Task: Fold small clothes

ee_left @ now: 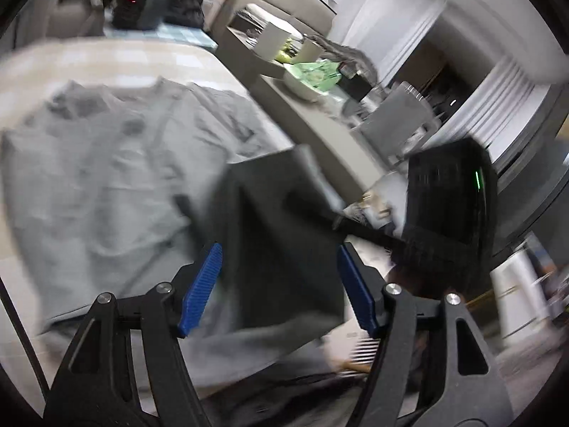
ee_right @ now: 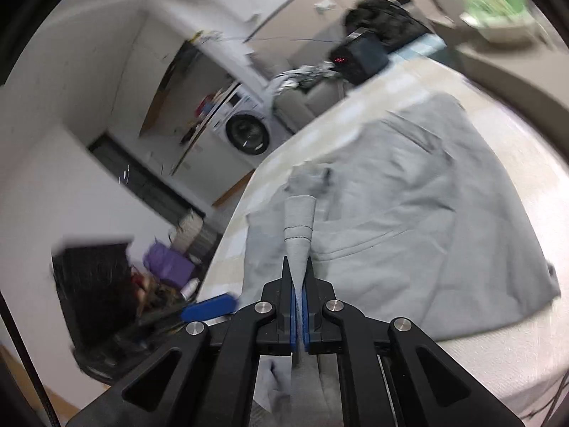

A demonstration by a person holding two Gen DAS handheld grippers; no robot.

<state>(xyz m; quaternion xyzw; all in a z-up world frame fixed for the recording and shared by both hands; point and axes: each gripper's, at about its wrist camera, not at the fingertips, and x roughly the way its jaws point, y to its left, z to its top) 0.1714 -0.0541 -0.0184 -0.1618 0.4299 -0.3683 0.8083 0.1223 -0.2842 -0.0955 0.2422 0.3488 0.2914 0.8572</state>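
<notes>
A grey garment (ee_left: 113, 178) lies spread on a pale checked table cover (ee_left: 106, 60). In the left wrist view my left gripper (ee_left: 279, 284) is open, its blue pads apart above the garment's near edge, nothing between them. In the right wrist view my right gripper (ee_right: 299, 302) is shut on a pinched fold of the grey garment (ee_right: 409, 213); the cloth rises in a narrow stitched cone from the pads. The rest of the garment lies flat to the right. The left gripper's blue pad (ee_right: 209, 307) shows low at the left.
A black device with red digits (ee_left: 142, 3) sits at the table's far end. A side counter (ee_left: 320, 82) holds a bowl, green packets and clutter. A black ribbed object (ee_left: 448, 206) stands right of the table. A washing machine (ee_right: 245, 131) and floor clutter (ee_right: 167, 267) lie beyond the table's left edge.
</notes>
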